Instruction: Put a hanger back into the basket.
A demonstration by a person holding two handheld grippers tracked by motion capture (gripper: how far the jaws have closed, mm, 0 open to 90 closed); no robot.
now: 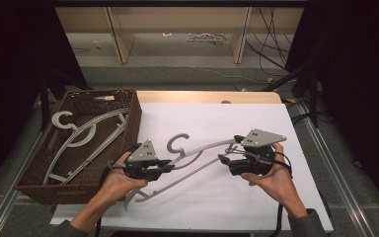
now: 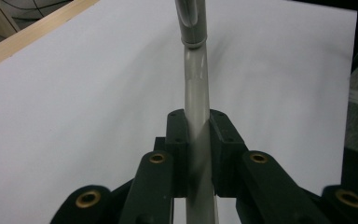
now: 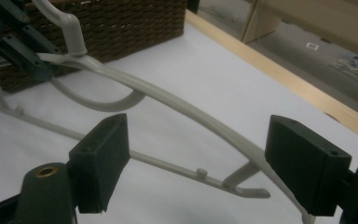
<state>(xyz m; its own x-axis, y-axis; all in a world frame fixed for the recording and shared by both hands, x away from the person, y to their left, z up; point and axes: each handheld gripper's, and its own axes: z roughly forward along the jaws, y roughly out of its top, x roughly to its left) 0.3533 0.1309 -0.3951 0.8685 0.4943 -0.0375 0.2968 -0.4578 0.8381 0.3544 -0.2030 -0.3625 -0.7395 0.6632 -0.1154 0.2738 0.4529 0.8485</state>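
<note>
Carrying step: left tool point(image 1: 170, 167) clamped on grey hanger point(image 1: 202, 148), right tool point(image 1: 227, 150) spread apart, released. Next: lifting leftward into wicker basket point(image 1: 133, 118), clearing rim.

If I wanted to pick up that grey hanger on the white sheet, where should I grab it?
Probably on a shoulder arm near the neck, coming in across the bar. The hanger is thin and round there, so flat pads close squarely on it, as the left gripper does. The hook curves and would likely slip.
</note>
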